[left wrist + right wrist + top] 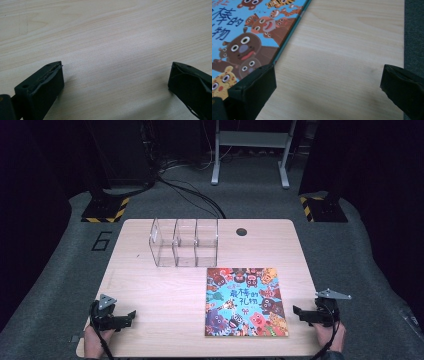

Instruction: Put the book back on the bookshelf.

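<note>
The picture book (247,302) lies flat on the counter (160,290), long axis running twelve to six, near the front edge. The right gripper (299,312) sits just beside the book's right edge, which lies at its nine o'clock; its jaws stand wide open and empty. The left gripper (131,316), also wide open and empty, rests well apart at the book's nine o'clock. The right hand is nearer.
</note>
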{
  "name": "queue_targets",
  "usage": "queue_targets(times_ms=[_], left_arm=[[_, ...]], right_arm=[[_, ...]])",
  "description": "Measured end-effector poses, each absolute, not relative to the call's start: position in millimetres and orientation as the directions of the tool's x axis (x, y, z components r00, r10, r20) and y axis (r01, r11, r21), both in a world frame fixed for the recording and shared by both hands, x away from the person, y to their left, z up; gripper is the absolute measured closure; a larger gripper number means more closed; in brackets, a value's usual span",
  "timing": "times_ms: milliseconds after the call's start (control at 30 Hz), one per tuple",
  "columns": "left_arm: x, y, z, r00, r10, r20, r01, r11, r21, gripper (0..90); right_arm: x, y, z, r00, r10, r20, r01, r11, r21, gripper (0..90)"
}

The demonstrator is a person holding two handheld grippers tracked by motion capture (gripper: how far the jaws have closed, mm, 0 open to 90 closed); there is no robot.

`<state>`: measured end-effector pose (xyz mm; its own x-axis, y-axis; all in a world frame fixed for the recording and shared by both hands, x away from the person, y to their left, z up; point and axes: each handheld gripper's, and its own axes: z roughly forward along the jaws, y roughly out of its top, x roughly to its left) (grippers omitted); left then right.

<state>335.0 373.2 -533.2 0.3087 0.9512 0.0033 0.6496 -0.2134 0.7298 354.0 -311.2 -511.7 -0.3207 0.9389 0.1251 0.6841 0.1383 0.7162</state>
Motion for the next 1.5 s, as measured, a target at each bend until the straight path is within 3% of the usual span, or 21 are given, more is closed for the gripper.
queue_targets(times_ms=[533, 767, 967, 1100, 1500], left_arm=[[335, 373, -533, 0.309, 0.951, 0.003, 0.651, -0.214, 0.728, 0.2], [335, 373, -533, 0.309, 0.951, 0.005, 0.649, -0.215, 0.730, 0.3], [335, 373, -533, 0.310, 0.951, 0.003, 0.651, -0.215, 0.728, 0.3], [335, 373, -533, 0.310, 0.951, 0.003, 0.651, -0.214, 0.728, 0.3], [335, 373, -533, 0.310, 0.951, 0.003, 0.650, -0.215, 0.729, 0.3]], right_arm=[[391, -267, -488, -0.432, 0.892, 0.134, 0.690, 0.232, 0.685, 2.7], [412, -256, -498, -0.444, 0.877, 0.182, 0.719, 0.228, 0.656, 17.3], [423, -249, -505, -0.449, 0.876, 0.175, 0.743, 0.257, 0.618, 35.6], [422, -247, -506, -0.450, 0.864, 0.225, 0.759, 0.238, 0.606, 46.1], [418, -246, -507, -0.440, 0.870, 0.223, 0.748, 0.218, 0.626, 48.9]])
